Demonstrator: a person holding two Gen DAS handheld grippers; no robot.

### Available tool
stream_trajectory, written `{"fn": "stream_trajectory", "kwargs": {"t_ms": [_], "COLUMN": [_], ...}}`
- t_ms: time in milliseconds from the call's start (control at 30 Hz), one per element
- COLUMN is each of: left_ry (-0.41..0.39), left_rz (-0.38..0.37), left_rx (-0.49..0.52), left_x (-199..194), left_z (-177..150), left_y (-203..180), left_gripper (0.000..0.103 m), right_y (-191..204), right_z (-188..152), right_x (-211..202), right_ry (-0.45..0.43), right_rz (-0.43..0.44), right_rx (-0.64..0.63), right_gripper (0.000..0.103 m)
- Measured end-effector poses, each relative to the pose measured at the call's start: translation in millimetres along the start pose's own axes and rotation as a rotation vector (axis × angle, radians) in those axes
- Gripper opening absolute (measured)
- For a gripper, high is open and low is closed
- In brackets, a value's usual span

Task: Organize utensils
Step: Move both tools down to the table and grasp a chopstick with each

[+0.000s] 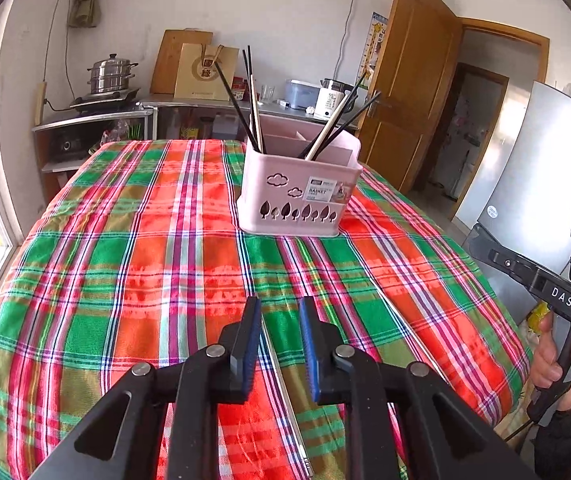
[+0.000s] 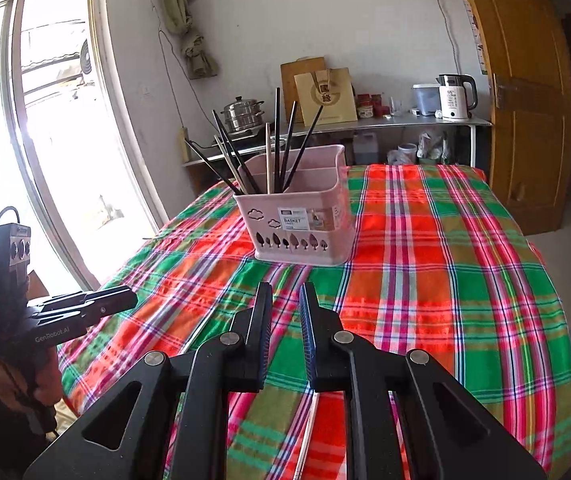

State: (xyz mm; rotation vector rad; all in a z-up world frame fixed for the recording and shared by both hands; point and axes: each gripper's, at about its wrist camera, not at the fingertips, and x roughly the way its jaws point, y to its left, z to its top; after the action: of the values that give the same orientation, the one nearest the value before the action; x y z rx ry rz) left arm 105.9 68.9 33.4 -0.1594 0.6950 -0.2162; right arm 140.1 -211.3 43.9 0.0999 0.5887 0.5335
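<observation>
Black left tool [image 1: 280,304] and right tool [image 2: 286,290], blue-ribbed pads.

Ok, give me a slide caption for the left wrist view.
Left gripper open over a chopstick on the plaid tablecloth, facing the pink basket.

Place: home kitchen
Cooking gear: steel steamer pot [image 1: 111,73] on a stove, 10 o'clock
Counter: electric kettle [image 2: 455,97], 1 o'clock
Appliance: fridge [image 1: 525,184], 3 o'clock
</observation>
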Motion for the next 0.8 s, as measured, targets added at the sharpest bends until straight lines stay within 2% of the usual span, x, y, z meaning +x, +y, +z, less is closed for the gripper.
{"fn": "stream_trajectory", "kwargs": {"t_ms": [400,800], "left_ry": [0.136,0.264], "left_rz": [0.026,0.059], "left_rx": [0.005,-0.002], "left_x": [49,101], "left_z": [-10,-6], "left_y": [1,7], "left_gripper": [0.019,0.019], "right_y": [-9,-20], "right_z": [-14,-25], "right_x": [38,93], "right_ry": [0.109,0.284], "right_rz": [-0.034,-0.106], "right_rx": [-0.002,-0.04], "right_gripper": [0.014,0.014]}}
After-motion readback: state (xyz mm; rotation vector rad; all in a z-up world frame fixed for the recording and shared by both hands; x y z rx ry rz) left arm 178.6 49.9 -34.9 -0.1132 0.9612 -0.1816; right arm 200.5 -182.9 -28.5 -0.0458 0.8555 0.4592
